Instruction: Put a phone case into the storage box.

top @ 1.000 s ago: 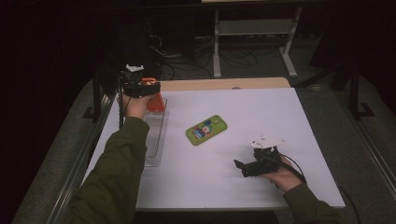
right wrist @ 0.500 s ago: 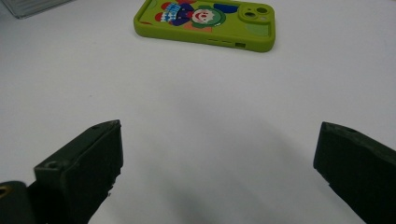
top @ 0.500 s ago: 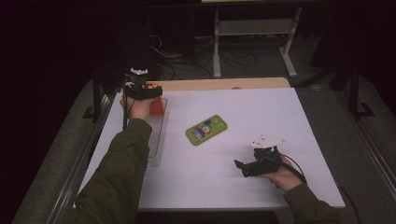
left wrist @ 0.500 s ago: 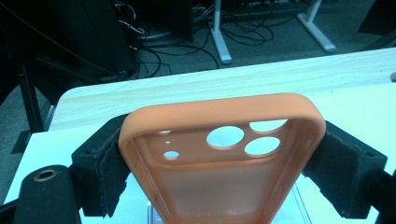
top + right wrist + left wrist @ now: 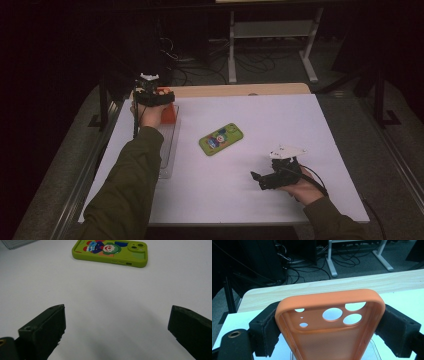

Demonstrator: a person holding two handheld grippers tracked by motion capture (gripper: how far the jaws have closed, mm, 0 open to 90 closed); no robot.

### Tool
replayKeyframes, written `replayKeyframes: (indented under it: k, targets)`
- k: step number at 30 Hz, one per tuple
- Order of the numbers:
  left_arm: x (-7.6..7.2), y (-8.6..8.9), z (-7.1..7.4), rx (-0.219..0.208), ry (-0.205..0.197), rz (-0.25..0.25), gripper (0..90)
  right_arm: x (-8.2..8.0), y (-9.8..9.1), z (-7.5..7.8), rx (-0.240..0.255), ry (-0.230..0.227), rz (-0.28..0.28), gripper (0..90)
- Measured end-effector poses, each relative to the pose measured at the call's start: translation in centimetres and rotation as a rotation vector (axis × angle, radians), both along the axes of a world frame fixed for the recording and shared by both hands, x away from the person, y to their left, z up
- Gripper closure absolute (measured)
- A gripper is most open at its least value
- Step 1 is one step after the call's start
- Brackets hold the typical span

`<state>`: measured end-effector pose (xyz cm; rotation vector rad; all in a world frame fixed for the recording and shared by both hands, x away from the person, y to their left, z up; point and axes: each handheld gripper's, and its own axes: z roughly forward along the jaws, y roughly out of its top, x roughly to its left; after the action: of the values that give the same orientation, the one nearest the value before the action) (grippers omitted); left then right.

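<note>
An orange phone case [image 5: 329, 322] with camera holes stands between the pads of my left gripper [image 5: 329, 326], and both pads touch its long edges. These jaws have just been opening a little with the case between them. From above, the left gripper [image 5: 167, 96] holds the orange case [image 5: 169, 114] over the far end of a clear tray [image 5: 167, 155]. A green phone case [image 5: 221, 139] with a cartoon print lies flat at mid-table. My right gripper [image 5: 255, 177] rests low near the front right, open and empty. Seen from the right gripper [image 5: 116, 325], the green case [image 5: 110, 251] lies ahead.
The clear tray lies along the left side of the white table top [image 5: 280, 120]. A wooden strip [image 5: 235, 90] runs along the far edge. Beyond it are a dark floor with cables [image 5: 200, 70] and a metal stand [image 5: 270, 35].
The left hand has shifted only slightly over the tray's far end, with the orange case still in its gripper. The right gripper has kept still.
</note>
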<state>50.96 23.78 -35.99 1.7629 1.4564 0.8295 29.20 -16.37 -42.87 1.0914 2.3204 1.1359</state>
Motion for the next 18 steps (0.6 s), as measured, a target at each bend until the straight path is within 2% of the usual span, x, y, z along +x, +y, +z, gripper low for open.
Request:
replayKeyframes:
  k: [4, 7, 13, 16, 18]
  targets:
    - [0.20, -0.05, -0.09, -0.012, -0.009, 0.000, 13.5, 0.01, -0.03, 0.01, 0.000, -0.002, -0.001, 1.0]
    - [0.23, -0.01, -0.04, -0.005, -0.005, -0.004, 12.7, 0.00, -0.05, 0.01, 0.000, -0.002, -0.001, 1.0]
    - [0.25, -0.09, 0.14, -0.010, -0.018, 0.001, 5.9, -0.01, -0.01, 0.02, 0.001, -0.002, -0.004, 1.0]
    - [0.21, -0.02, 0.24, -0.028, -0.027, -0.004, 2.6, 0.01, -0.05, 0.01, -0.001, -0.003, 0.000, 1.0]
    - [0.09, 0.12, 0.35, -0.023, -0.012, -0.013, 1.8, 0.01, -0.05, 0.01, -0.001, -0.002, -0.001, 1.0]
